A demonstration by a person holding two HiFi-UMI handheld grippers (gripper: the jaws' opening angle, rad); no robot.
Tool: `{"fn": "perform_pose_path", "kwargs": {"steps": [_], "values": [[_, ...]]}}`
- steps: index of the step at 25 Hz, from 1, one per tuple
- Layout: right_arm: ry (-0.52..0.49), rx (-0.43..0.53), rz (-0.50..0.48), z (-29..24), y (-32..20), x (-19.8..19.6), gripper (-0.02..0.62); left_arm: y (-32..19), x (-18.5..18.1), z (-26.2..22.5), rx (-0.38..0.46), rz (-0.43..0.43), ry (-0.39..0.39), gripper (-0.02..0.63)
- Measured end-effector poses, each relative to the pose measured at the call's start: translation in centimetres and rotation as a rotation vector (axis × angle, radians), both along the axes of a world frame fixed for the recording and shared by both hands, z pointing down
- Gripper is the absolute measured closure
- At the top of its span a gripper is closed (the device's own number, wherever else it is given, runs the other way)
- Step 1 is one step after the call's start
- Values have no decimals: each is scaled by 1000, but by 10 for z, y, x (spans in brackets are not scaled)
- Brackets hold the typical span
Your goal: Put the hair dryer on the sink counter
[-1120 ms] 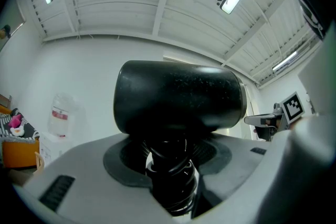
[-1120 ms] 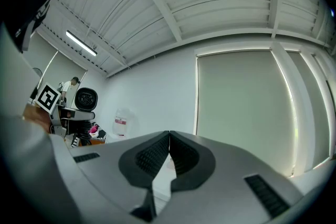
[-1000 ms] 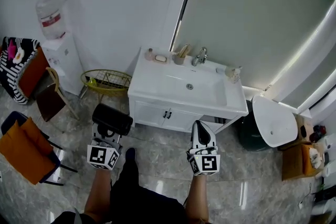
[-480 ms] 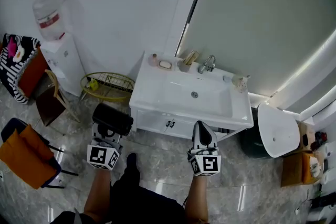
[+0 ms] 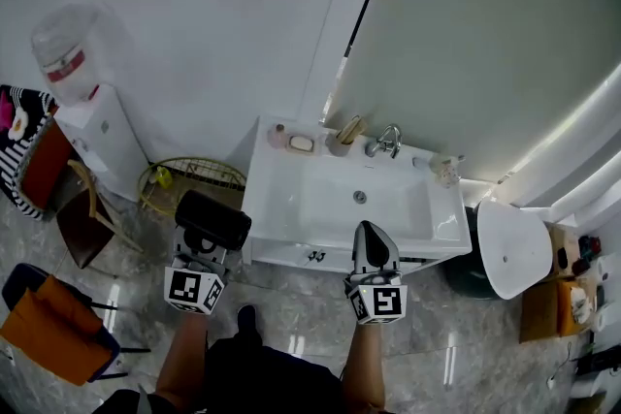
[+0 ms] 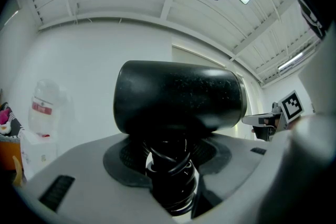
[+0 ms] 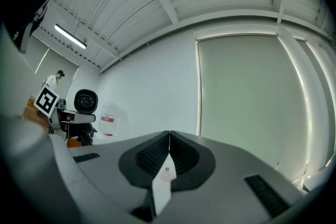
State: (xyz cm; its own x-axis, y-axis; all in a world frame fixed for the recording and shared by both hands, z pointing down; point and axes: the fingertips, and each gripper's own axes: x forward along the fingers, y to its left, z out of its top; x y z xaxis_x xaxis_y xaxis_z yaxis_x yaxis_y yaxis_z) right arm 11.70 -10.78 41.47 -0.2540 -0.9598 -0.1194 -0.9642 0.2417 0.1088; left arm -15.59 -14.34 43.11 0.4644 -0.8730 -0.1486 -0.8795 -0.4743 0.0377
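A black hair dryer (image 5: 212, 220) stands upright in my left gripper (image 5: 201, 252), which is shut on its handle; the barrel lies crosswise above the jaws. In the left gripper view the barrel (image 6: 178, 105) fills the centre, and the handle with its coiled cord (image 6: 170, 168) sits between the jaws. The white sink counter (image 5: 277, 175) with its basin is just ahead; the hair dryer hangs off its front left corner. My right gripper (image 5: 373, 252) is shut and holds nothing, at the counter's front edge. From the right gripper view, the hair dryer (image 7: 85, 100) shows at the left.
On the counter's back edge are a soap dish (image 5: 302, 143), a cup (image 5: 339, 140) and the faucet (image 5: 386, 143). A yellow wire basket (image 5: 192, 177) and a water dispenser (image 5: 76, 107) stand left of the sink. A white-lidded bin (image 5: 512, 247) stands at the right, and chairs (image 5: 53, 333) at the lower left.
The sink has drawn closer and now lies right in front of both grippers. The grippers keep their pose, the left still holding the hair dryer.
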Motion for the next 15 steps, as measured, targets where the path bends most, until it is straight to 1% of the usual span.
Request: {"fn": "perform_pose_path", "kwargs": {"steps": [4,7,11,15], "values": [[-26,1,12,-1,-41,-5,566,-48,-1,-2,6,34,0,382],[-59,-2,50,1,-63,-4,566,-76,0,-1,5,61,1,383],[-34,-16,67,5,-83,-4,566,-106,3,1,0,83,6,383],[-21,-33,82,9,-95,3,566,-121,10,2,-7,99,8,383]]}}
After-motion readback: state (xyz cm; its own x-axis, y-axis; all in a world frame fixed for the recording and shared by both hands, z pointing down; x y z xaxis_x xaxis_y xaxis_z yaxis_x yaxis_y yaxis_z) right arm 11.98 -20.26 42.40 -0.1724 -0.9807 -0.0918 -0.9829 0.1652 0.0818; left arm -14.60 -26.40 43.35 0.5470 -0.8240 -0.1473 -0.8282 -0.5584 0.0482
